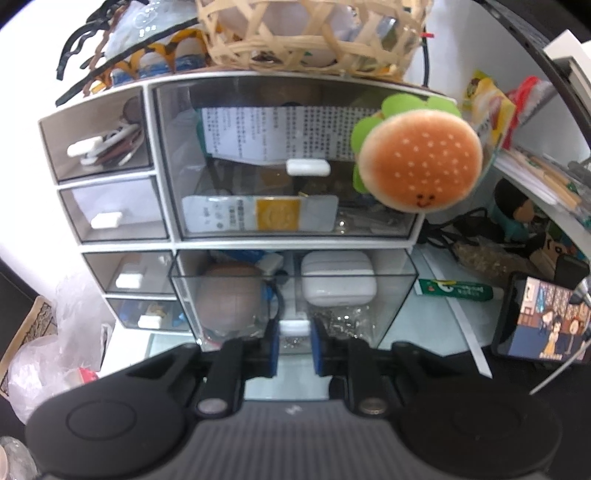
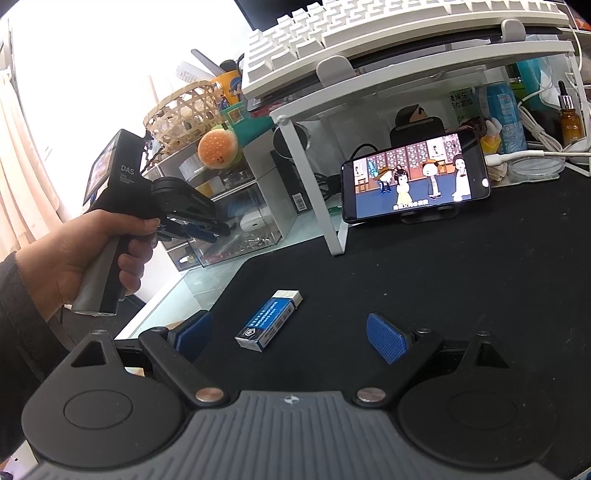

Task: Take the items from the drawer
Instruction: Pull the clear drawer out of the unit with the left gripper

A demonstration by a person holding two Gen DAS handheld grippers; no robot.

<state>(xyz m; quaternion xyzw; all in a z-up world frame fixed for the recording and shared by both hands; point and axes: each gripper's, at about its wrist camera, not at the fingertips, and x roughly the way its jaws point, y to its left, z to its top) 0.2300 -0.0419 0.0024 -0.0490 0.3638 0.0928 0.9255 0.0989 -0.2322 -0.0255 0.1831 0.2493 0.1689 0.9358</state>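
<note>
A white organiser with clear drawers (image 1: 229,243) stands ahead. Its bottom clear drawer (image 1: 291,295) is pulled out. Inside lie a brown round object (image 1: 229,299), a white earbud case (image 1: 336,280) and small metal bits. My left gripper (image 1: 294,345) is shut on the drawer's white handle (image 1: 294,327); it also shows in the right wrist view (image 2: 207,232). My right gripper (image 2: 291,336) is open above a blue and white eraser (image 2: 267,319) that lies on the black mat, between its pads and apart from both.
A burger plush (image 1: 419,162) hangs in front of the upper right drawer. A woven basket (image 1: 306,33) sits on top of the organiser. A phone playing a cartoon (image 2: 415,177) leans under a white riser shelf (image 2: 406,66) holding a keyboard. A green tube (image 1: 456,290) lies right of the drawer.
</note>
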